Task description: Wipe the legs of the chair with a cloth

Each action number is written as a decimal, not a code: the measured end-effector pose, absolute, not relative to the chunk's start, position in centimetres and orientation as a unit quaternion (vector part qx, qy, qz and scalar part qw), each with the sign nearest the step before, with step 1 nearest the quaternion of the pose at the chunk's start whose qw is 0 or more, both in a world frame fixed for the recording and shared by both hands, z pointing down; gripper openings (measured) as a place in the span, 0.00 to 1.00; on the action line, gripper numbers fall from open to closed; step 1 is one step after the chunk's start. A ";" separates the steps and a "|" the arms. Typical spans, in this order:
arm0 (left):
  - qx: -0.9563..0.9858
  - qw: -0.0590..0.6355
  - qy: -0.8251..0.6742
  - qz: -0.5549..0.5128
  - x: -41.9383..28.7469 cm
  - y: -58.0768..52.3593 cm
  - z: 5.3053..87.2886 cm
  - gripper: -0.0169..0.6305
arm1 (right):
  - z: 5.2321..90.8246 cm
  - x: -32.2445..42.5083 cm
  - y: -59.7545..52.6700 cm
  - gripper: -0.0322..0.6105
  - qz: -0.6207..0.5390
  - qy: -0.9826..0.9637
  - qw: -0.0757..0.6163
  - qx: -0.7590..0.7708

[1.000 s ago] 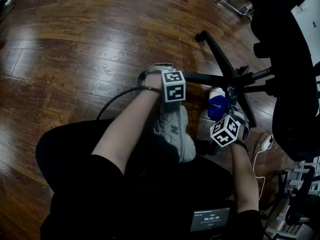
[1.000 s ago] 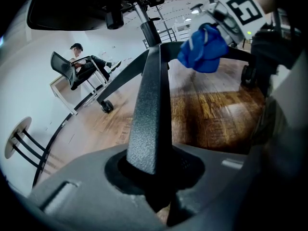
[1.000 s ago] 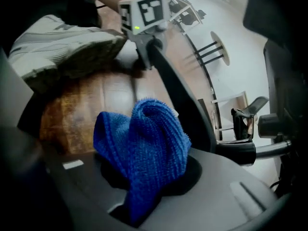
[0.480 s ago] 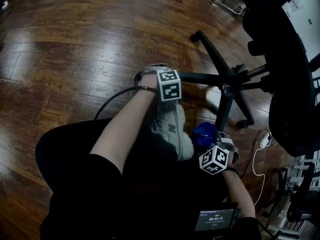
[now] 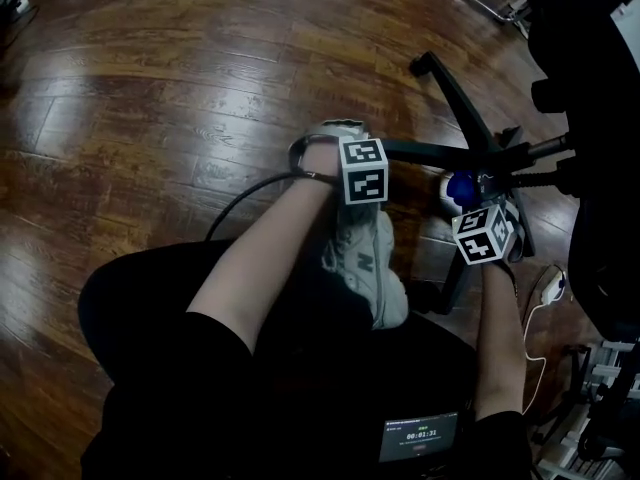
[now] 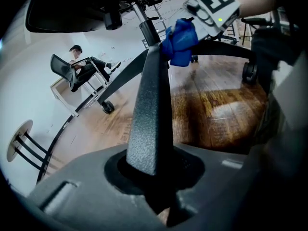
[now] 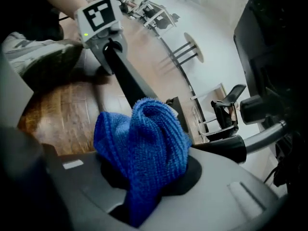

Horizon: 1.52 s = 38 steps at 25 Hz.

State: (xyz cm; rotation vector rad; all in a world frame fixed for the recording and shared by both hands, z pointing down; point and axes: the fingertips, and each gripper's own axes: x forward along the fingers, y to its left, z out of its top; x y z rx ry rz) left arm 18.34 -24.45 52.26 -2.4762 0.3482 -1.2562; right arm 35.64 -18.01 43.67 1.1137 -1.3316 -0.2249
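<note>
Left gripper [image 6: 156, 189] clamps the tapered, grainy black chair leg [image 6: 150, 109]; right gripper [image 7: 142, 196] pinches a bunched, nubbly blue cloth [image 7: 144, 138].

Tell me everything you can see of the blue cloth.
The cloth is bright blue, with a looped, knitted pile like microfibre. It is bunched into a thick fold. Its lower part is clamped between the jaws of the right gripper, and its upper part bulges out free. It seems to press against the side of a black leg, near where the legs meet.
</note>
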 end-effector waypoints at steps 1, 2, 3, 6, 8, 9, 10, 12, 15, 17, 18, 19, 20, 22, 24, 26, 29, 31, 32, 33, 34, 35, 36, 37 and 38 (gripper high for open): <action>-0.872 0.172 0.122 -0.442 18.4 -24.5 52.2 0.15 | 43.5 35.8 -18.6 0.19 -0.098 -0.579 0.644 0.490; -0.872 0.173 0.122 -0.442 18.3 -24.5 52.2 0.15 | 43.5 35.8 -18.8 0.19 -0.100 -0.576 0.647 0.489; -0.871 0.173 0.121 -0.443 18.2 -24.5 52.3 0.15 | 43.6 35.6 -18.9 0.19 -0.102 -0.576 0.647 0.488; -0.871 0.172 0.124 -0.444 18.1 -24.6 52.3 0.15 | 43.6 35.3 -18.4 0.19 -0.110 -0.578 0.642 0.492; -0.873 0.165 0.123 -0.441 18.2 -24.3 52.2 0.15 | 43.9 35.2 -17.1 0.19 -0.109 -0.578 0.646 0.487; -0.876 0.160 0.121 -0.440 18.2 -24.1 52.2 0.15 | 44.2 34.9 -16.0 0.19 -0.105 -0.580 0.648 0.483; -0.878 0.154 0.119 -0.438 18.2 -23.9 52.2 0.15 | 44.6 34.4 -14.8 0.19 -0.101 -0.583 0.651 0.476; -0.881 0.146 0.115 -0.436 18.1 -23.6 52.2 0.15 | 45.7 33.2 -11.7 0.19 -0.092 -0.593 0.658 0.455; -0.883 0.137 0.112 -0.435 17.8 -23.4 52.3 0.15 | 47.3 31.2 -6.5 0.19 -0.076 -0.612 0.667 0.417; -0.884 0.133 0.112 -0.434 17.9 -23.2 52.2 0.15 | 48.2 30.1 -3.0 0.19 -0.061 -0.622 0.675 0.392; -0.884 0.133 0.112 -0.434 17.9 -23.2 52.2 0.15 | 48.7 29.6 -1.3 0.19 -0.056 -0.625 0.680 0.380; -0.884 0.133 0.112 -0.434 18.0 -23.2 52.2 0.15 | 49.1 29.2 0.0 0.19 -0.055 -0.626 0.684 0.369; -0.884 0.133 0.112 -0.434 18.0 -23.2 52.2 0.14 | 49.4 28.9 0.9 0.19 -0.057 -0.628 0.687 0.361; -0.883 0.135 0.112 -0.435 17.9 -23.2 52.2 0.14 | 49.8 28.7 1.4 0.19 -0.059 -0.630 0.689 0.353; -0.883 0.136 0.112 -0.435 17.9 -23.3 52.2 0.14 | 49.7 29.1 0.5 0.19 -0.051 -0.631 0.689 0.354; -0.882 0.137 0.112 -0.436 18.0 -23.4 52.2 0.14 | 49.2 29.7 -1.3 0.19 -0.058 -0.626 0.688 0.362; -0.880 0.143 0.111 -0.438 18.1 -23.5 52.2 0.14 | 48.1 31.1 -5.2 0.19 -0.076 -0.617 0.678 0.391; -0.878 0.148 0.111 -0.441 18.1 -23.7 52.3 0.14 | 47.2 32.2 -8.4 0.19 -0.084 -0.611 0.669 0.415; -0.876 0.153 0.111 -0.443 18.1 -23.8 52.4 0.15 | 46.7 32.7 -10.1 0.19 -0.086 -0.606 0.664 0.428; -0.874 0.158 0.113 -0.446 18.1 -24.0 52.5 0.14 | 46.2 33.2 -11.8 0.19 -0.089 -0.601 0.660 0.443; -0.871 0.163 0.116 -0.449 18.1 -24.2 52.6 0.14 | 45.8 33.8 -13.4 0.19 -0.092 -0.594 0.655 0.458; -0.869 0.167 0.120 -0.451 18.1 -24.4 52.6 0.14 | 45.3 34.3 -14.9 0.19 -0.095 -0.587 0.652 0.470; -0.868 0.170 0.122 -0.451 18.1 -24.5 52.6 0.15 | 44.8 34.8 -16.1 0.20 -0.097 -0.581 0.650 0.480; -0.867 0.172 0.123 -0.451 18.2 -24.5 52.6 0.14 | 44.4 35.3 -17.2 0.20 -0.098 -0.577 0.649 0.486; -0.868 0.173 0.122 -0.450 18.3 -24.5 52.5 0.15 | 44.1 35.6 -18.0 0.20 -0.098 -0.575 0.648 0.491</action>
